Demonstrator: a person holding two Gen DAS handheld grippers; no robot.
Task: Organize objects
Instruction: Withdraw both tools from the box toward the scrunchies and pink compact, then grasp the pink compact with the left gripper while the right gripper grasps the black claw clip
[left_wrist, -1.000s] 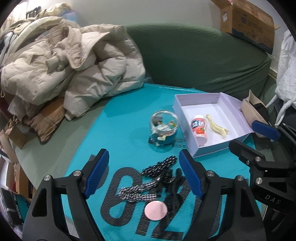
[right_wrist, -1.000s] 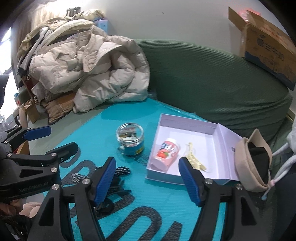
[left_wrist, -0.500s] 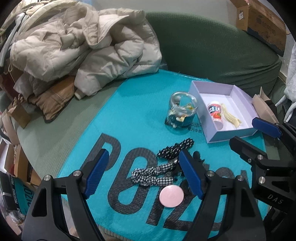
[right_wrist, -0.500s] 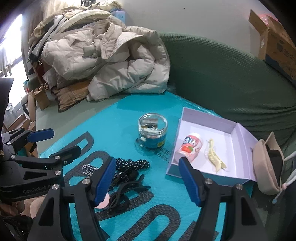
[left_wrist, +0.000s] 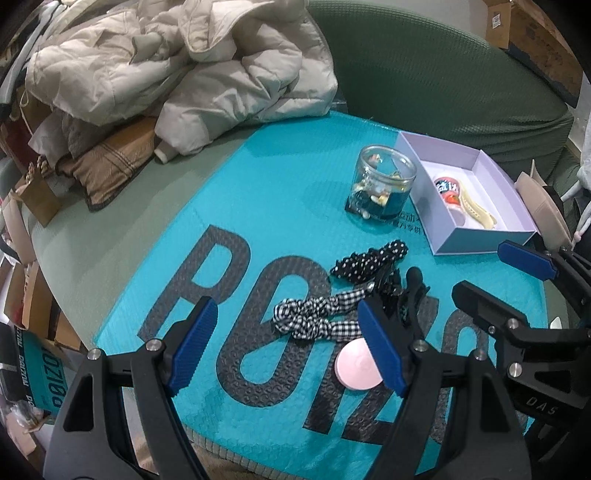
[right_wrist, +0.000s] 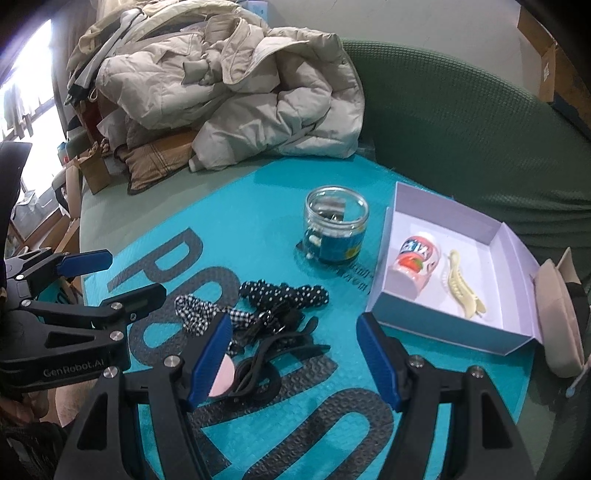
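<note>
Pulling back: both views now take in more of the teal surface (left_wrist: 258, 192). Left claw (left_wrist: 286, 343) and right claw (right_wrist: 295, 354) wide, empty; hair ties (left_wrist: 317, 317) unsorted at lower centre.

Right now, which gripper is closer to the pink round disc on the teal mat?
Left. The left gripper hangs open almost over the pink disc, which lies by its right finger. The right gripper is also open, with the disc beside its left finger, a little farther off.

left black plastic two-finger gripper (left_wrist: 286, 343): blue pads, silver screws, "GenRobot.AI" lettering | right black plastic two-finger gripper (right_wrist: 295, 350): same blue pads, silver screws, "DAS" print
</note>
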